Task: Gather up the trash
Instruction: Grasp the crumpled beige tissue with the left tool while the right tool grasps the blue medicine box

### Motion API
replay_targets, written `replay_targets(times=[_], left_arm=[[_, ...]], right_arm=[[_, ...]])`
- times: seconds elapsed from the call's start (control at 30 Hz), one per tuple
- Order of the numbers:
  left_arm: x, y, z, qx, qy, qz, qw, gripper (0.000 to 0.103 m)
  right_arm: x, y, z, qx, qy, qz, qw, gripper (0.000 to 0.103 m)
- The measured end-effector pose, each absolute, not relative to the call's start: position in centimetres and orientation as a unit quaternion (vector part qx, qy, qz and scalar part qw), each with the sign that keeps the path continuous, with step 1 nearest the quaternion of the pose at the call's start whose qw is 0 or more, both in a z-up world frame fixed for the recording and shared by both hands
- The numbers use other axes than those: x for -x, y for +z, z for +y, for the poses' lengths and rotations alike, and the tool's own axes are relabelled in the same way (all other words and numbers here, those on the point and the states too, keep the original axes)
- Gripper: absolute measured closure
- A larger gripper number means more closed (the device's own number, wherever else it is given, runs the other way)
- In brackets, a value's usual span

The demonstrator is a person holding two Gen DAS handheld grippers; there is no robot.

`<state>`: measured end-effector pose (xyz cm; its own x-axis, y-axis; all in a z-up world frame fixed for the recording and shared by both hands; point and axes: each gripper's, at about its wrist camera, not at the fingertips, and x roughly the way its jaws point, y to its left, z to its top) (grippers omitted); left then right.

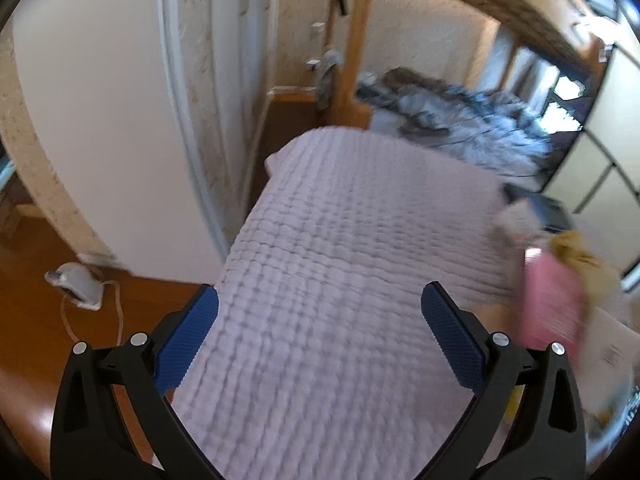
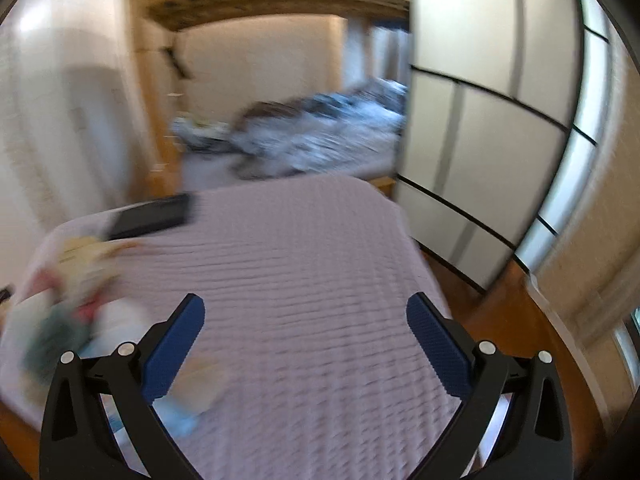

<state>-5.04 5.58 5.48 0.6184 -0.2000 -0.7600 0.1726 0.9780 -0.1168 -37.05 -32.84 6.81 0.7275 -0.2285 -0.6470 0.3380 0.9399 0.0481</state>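
Trash (image 2: 80,280): blurred pile of wrappers on the quilted cover (image 2: 300,280), at its left edge in right-wrist view. We judge nothing collected yet. Left gripper (image 1: 319,312) & right gripper (image 2: 306,320): both spread wide, empty, above cover. Remaining: approach, pick up.

Black hand-held gripper (image 1: 319,304), blue ribbed pads (image 1: 452,344)

No writing, label, brand or number can be read in either view — motion blur smears every surface. The pink packet (image 1: 554,300) at the edge of the quilted cover (image 1: 340,240) shows only faint, illegible marks — nothing more.
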Motion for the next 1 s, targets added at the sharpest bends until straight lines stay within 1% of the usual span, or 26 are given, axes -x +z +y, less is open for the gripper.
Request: replay_targets(times=[0.13, 0.23, 0.3, 0.37, 0.53, 0.7, 0.8, 0.83, 0.87, 0.9, 0.93, 0.97, 1.0], left_arm=[[10.2, 8.7, 3.6, 0.000, -0.212, 0.397, 0.893, 0.001], [14.5, 9.4, -0.2, -0.042, -0.299, 0.384, 0.873, 0.001], [17.0, 8.5, -2.9, -0.071, -0.339, 0.388, 0.854, 0.001], [18.7, 7.1, -5.3, -0.099, -0.364, 0.391, 0.839, 0.001], [19.1, 4.1, -8.8, -0.133, -0.377, 0.400, 0.825, 0.001], [18.2, 2.9, -10.5, -0.152, -0.383, 0.395, 0.821, 0.001], [17.5, 2.5, -11.3, -0.160, -0.386, 0.395, 0.818, 0.011], [17.5, 2.4, -11.5, -0.164, -0.387, 0.396, 0.816, 0.017], [17.4, 2.2, -11.7, -0.171, -0.388, 0.398, 0.814, 0.025], [17.6, 2.0, -11.7, -0.176, -0.388, 0.398, 0.812, 0.028], [17.6, 1.9, -12.0, -0.184, -0.385, 0.394, 0.814, 0.031], [18.0, 2.0, -12.3, -0.188, -0.386, 0.389, 0.815, 0.039], [18.2, 2.1, -12.3, -0.190, -0.388, 0.386, 0.815, 0.044]], right_arm=[[38.4, 7.6, -27.6, -0.055, -0.060, 0.345, 0.935, 0.004], [38.4, 7.3, -23.8, -0.032, -0.012, 0.355, 0.934, 0.004], [37.9, 6.7, -21.9, -0.021, 0.004, 0.363, 0.932, 0.004], [37.1, 5.7, -20.0, 0.018, 0.008, 0.375, 0.927, 0.004], [35.8, 3.3, -16.5, 0.103, -0.001, 0.400, 0.911, 0.004], [34.0, 1.3, -16.7, 0.107, 0.007, 0.435, 0.894, 0.004], [32.9, 0.2, -17.1, 0.097, 0.013, 0.449, 0.888, 0.004], [32.9, -0.1, -17.1, 0.095, 0.014, 0.451, 0.887, 0.004], [32.8, -0.2, -17.2, 0.095, 0.015, 0.453, 0.886, 0.007], [32.7, -0.4, -17.1, 0.095, 0.016, 0.457, 0.884, 0.010], [32.6, -0.5, -17.0, 0.096, 0.016, 0.455, 0.885, 0.010], [32.3, -0.6, -16.9, 0.098, 0.016, 0.455, 0.885, 0.011], [32.3, -0.6, -16.8, 0.102, 0.017, 0.453, 0.885, 0.011]])
